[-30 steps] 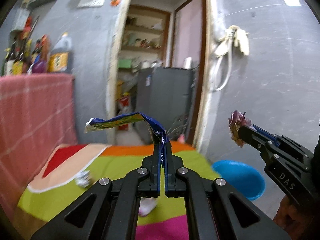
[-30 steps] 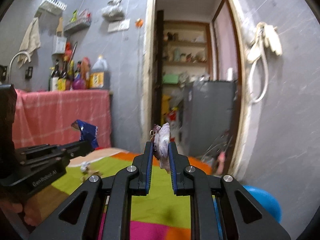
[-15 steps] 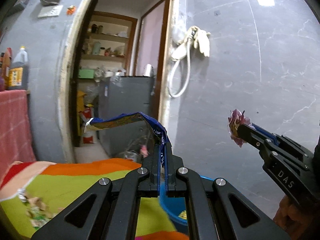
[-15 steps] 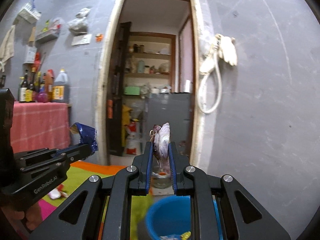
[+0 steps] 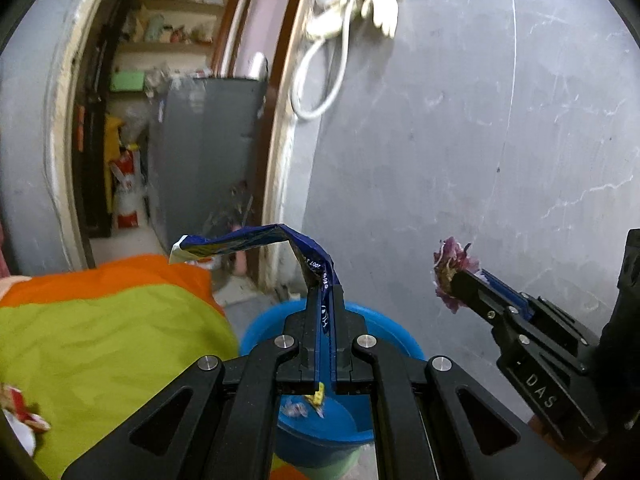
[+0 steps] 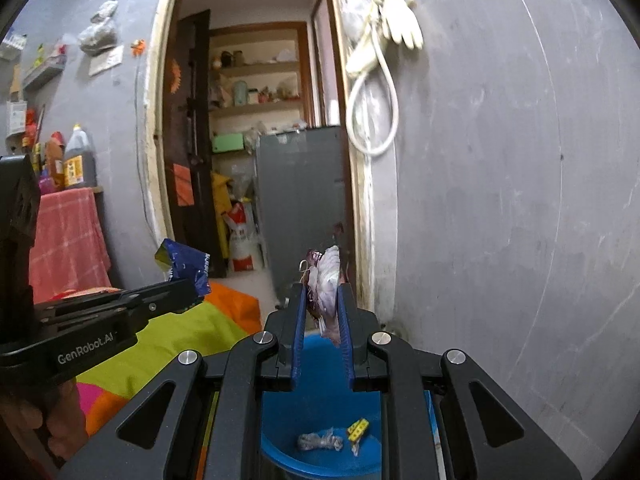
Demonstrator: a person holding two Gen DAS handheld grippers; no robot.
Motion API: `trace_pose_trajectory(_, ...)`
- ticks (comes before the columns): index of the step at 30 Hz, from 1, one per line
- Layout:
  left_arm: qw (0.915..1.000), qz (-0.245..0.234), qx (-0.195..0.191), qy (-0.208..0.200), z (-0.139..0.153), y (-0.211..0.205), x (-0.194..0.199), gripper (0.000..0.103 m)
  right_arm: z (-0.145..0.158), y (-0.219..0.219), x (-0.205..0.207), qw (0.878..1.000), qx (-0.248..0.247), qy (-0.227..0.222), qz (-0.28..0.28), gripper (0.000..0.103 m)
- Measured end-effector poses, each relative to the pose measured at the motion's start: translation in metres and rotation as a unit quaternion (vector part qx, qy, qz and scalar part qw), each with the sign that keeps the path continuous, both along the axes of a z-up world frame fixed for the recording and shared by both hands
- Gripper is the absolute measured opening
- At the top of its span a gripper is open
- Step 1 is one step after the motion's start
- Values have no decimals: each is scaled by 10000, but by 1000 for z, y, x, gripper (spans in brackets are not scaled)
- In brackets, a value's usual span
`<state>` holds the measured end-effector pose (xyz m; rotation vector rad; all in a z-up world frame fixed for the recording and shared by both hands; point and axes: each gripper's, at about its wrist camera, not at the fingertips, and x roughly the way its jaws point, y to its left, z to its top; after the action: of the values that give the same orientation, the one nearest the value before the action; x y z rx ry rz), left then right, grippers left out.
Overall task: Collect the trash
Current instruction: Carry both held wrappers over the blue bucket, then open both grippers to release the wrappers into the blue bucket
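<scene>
Below, at the bottom centre of the right wrist view, a blue basin (image 6: 320,456) holds a crumpled clear wrapper (image 6: 320,441) and a small yellow scrap (image 6: 357,429). Above it the right gripper (image 6: 323,304) is clamped narrowly on a purple-white scrap (image 6: 326,280). At left, the left gripper (image 5: 325,300), its jaws pressed nearly together, pinches a blue foil wrapper (image 5: 256,242). "GenRobot.AI" reads on the left gripper's side, "DAS" on the right's. An amber jug (image 6: 79,160) at upper left bears an unreadable yellow label.
</scene>
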<state>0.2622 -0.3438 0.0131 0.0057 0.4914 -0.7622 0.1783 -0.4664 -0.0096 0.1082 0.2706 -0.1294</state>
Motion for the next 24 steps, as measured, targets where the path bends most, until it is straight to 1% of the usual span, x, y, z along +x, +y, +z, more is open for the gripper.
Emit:
trace_pose_trajectory(2, 9998, -41, 94, 168, -7, -7, 7, 2, -8, -6, 6, 9999, 88, 132, -8, 14)
trace_pose_trajectory(6, 9986, -104, 150, 498, -21, -15, 19, 2, -19, -14, 13, 9992, 219, 336, -45, 14)
trace_pose_trajectory(10, 9973, -126, 221, 691, -32, -20, 26, 2, -28, -20, 22, 9983, 291, 491, -75, 14)
trace_pose_trajectory(11, 9971, -146, 249, 703, -34, -21, 28, 4, -29, -19, 23, 9982, 301, 512, -85, 14)
trace_pose_trajectory(13, 9969, -162, 318, 697, -38, -22, 25, 5, -32, -21, 27, 9978, 330, 577, -85, 14)
trace_pose_trajectory(16, 9962, -171, 421, 740, -43, -24, 27, 11, -37, -22, 32, 9971, 363, 658, -102, 14)
trace_pose_trajectory(20, 9960, -164, 407, 782, -44, -22, 29, 24, -36, -22, 31, 9969, 409, 655, -153, 15)
trace_pose_trajectory(24, 9969, -86, 329, 714, -39, -11, 27, 28, -30, -21, 27, 9973, 406, 590, -190, 15)
